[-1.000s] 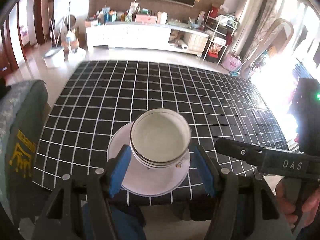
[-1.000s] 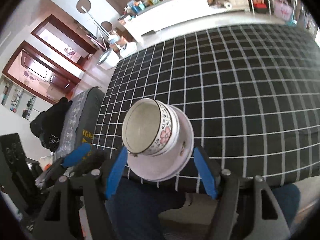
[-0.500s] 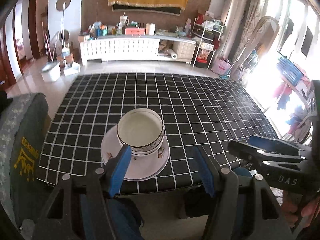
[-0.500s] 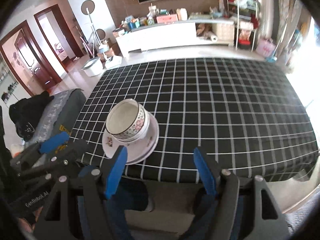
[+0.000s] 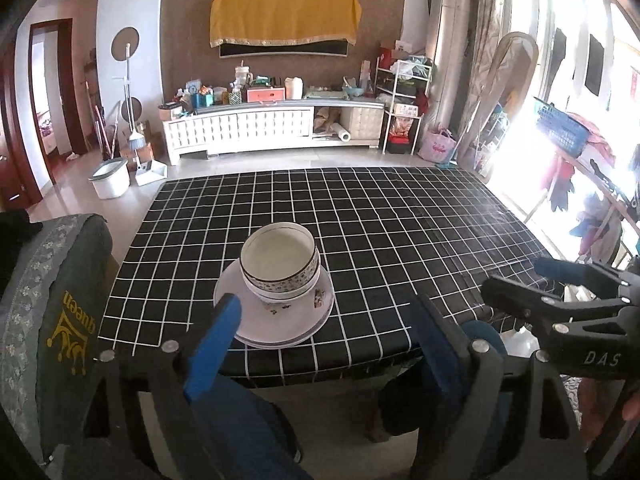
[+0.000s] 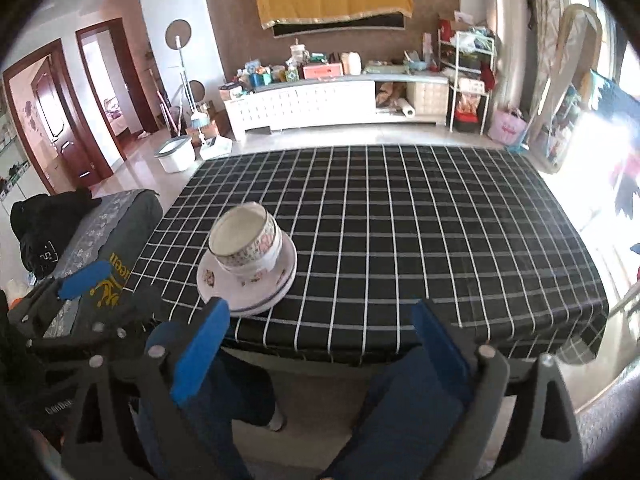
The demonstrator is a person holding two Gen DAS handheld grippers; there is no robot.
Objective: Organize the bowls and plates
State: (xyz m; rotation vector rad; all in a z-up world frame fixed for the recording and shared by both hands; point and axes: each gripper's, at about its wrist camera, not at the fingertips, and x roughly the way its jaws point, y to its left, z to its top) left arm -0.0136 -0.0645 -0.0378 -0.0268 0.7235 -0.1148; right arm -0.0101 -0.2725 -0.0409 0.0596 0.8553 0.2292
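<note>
At the far left we see a grey upholstered chair back with a yellow crown print point(image 5: 60, 312), standing just beside the left edge of the desk point(image 5: 400, 240), which is covered in a black oilcloth with a white grid.

Next comes our left gripper point(image 5: 324, 332): its blue-padded jaws stand wide apart and empty, held off the near edge of the desk, with nothing between them.

Just beyond it, near the front left corner of the desk, lies the work itself. The white round ceramic plates with small flower prints point(image 5: 280, 320) sit in a low pile; from the right wrist view we make out at least two rims point(image 6: 256, 304). On top of them stand the nested white ceramic bowls with patterned bands point(image 5: 280, 268), upright and roughly centred on the pile point(image 6: 244, 244). How many bowls there are we cannot say for sure; at least two rims show.

Further right the cloth carries nothing else that we can see.

Our right gripper point(image 6: 320, 336) is likewise released, jaws spread and empty, short of the desk edge.

We judge the task to be essentially finished: all the crockery in view is gathered into one stack, bowls on plates, and neither gripper holds anything. At most a small nudge away from the desk edge might remain.
</note>
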